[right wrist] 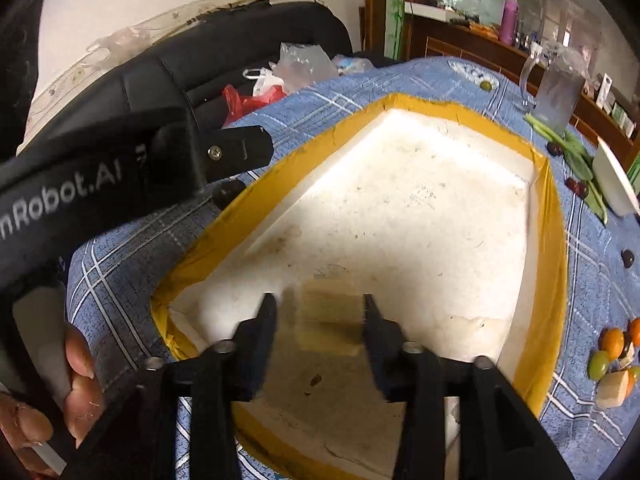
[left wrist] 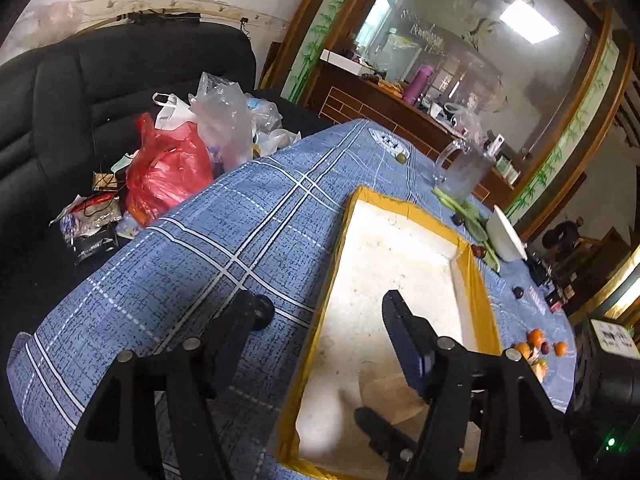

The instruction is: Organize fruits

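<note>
1. My left gripper (left wrist: 324,312) hangs released over the near-left rim of the foam tray (right wrist: 554,216); nothing between its jaws.
2. My right gripper (right wrist: 320,308), jaws apart, hovers over a blurred tan block (right wrist: 328,320); I judge a drop-off step.
3. Next: reach right for the fruits (right wrist: 612,346) on the cloth.

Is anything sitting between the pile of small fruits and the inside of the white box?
Only the box's own yellow-taped rim stands between them. The fruits lie on the cloth just outside that right wall, so they must be lifted over it. The box floor looks bare apart from a blurry tan patch near the right tongs.
</note>
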A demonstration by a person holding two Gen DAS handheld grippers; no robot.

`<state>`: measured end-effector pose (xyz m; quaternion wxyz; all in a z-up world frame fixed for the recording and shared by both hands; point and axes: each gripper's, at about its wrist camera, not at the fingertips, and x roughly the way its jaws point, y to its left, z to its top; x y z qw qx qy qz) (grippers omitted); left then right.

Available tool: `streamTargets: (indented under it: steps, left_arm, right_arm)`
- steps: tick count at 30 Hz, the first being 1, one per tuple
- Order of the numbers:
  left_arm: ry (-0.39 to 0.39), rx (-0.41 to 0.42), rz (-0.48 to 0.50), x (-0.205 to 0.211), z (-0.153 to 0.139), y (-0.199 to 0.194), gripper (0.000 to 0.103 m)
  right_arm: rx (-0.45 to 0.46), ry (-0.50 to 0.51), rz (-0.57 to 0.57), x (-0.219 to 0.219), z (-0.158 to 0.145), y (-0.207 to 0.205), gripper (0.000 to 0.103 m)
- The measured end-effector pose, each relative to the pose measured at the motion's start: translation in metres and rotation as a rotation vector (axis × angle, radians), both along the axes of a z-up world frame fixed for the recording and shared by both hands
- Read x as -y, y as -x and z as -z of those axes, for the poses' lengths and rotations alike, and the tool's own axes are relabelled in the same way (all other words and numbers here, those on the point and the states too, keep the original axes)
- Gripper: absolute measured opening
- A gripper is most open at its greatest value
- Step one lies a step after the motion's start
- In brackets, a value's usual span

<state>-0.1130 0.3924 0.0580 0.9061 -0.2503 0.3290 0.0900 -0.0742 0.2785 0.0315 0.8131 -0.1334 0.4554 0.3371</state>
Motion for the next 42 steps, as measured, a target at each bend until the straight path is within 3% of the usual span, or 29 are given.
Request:
streamTargets:
  steps: [4,7,12,17,22,26,30,35,39,42]
  left_arm:
    - [0.007,0.013,-0.019,-0.003,-0.011,0.006,0.068]
    - [0.026,0.032,-0.05,-0.005,-0.018,0.012,0.075]
    - [0.023,0.043,-0.08,0.008,-0.028,0.017,0.077]
    - [-0.008,0.031,-0.027,0.043,-0.036,0.011,0.077]
    - [-0.04,0.018,0.087,0.089,-0.04,-0.002,0.078]
    - [0.024,0.029,0.178,0.094,-0.043,-0.009,0.078]
    - [0.12,0.076,0.14,0.061,-0.051,0.006,0.079]
    - [0.19,0.146,0.08,0.024,-0.058,0.026,0.085]
    - [0.293,0.202,0.153,0.012,-0.053,0.026,0.087]
    - [0.363,0.192,0.223,0.013,-0.042,0.016,0.09]
  right_arm:
    - [0.048,-0.044,0.004,0.01,-0.013,0.006,0.061]
    - [0.065,-0.087,0.03,0.028,-0.027,0.011,0.061]
    - [0.097,-0.144,0.141,0.087,-0.045,0.008,0.063]
    - [0.079,-0.208,0.283,0.156,-0.051,0.0,0.063]
    - [0.076,-0.235,0.449,0.237,-0.048,-0.002,0.063]
    - [0.079,-0.242,0.577,0.304,-0.043,0.005,0.063]
    - [0.07,-0.271,0.651,0.351,-0.038,0.009,0.064]
    - [0.024,-0.31,0.668,0.371,-0.023,0.004,0.064]
    - [0.002,-0.337,0.662,0.373,-0.017,0.004,0.064]
    - [-0.008,-0.344,0.66,0.371,-0.012,0.002,0.064]
